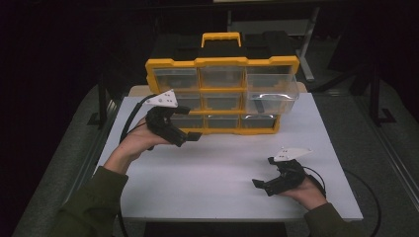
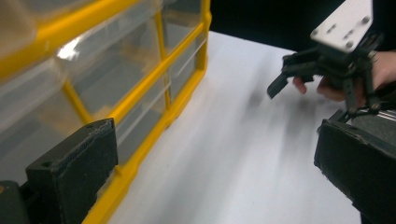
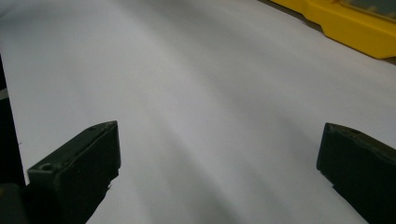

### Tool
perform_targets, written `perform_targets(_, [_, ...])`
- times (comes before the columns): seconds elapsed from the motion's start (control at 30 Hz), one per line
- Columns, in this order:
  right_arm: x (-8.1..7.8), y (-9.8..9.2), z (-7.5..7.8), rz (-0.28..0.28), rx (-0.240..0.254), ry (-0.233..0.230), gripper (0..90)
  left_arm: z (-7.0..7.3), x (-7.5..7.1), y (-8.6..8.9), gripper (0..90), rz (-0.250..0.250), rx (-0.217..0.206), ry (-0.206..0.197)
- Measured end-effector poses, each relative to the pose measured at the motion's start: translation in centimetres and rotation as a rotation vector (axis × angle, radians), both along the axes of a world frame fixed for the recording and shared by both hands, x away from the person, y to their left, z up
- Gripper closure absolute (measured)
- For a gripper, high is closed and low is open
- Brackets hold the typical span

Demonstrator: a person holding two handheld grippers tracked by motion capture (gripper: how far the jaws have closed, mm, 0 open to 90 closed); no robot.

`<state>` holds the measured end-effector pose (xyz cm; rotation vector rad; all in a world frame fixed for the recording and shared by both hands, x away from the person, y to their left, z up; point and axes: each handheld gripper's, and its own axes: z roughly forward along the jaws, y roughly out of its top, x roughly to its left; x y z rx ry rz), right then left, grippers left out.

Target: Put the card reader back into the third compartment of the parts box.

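Note:
A yellow organizer (image 1: pixel 222 61) with clear drawers stands upright at the back of the white table (image 1: pixel 217 173). Its right drawer (image 1: pixel 272 94) in the upper rows sticks out toward me. My left gripper (image 1: pixel 187 138) hovers open just in front of the organizer's lower left drawers, with nothing between its jaws. In the left gripper view the drawer fronts (image 2: pixel 140 93) run close along the left jaw, and the right gripper (image 2: pixel 280 74) shows farther off. My right gripper (image 1: pixel 262 171) rests open near the table's front right. Bare table lies between its jaws.
The organizer's yellow base (image 3: pixel 345 23) crosses the top right corner of the right gripper view. A black cable (image 1: pixel 129 118) loops from the left gripper along the table's left edge. Dark floor and metal frame legs (image 1: pixel 309 44) surround the table.

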<state>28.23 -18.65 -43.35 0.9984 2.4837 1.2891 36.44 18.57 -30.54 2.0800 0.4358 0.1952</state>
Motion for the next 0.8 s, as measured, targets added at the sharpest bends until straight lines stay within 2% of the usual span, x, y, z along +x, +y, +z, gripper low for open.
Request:
perform_targets(0.33, [0.1, 0.1, -0.1, 0.001, -0.008, 0.003, 0.0, -4.4, -1.4, 2.4, 0.0, 0.051, 0.004, 0.008])
perform_targets(0.8, [0.0, 0.1, -0.1, -0.001, -0.010, 0.001, 0.0, -8.6, -4.0, 4.9, 0.0, 0.113, -0.008, -0.001])
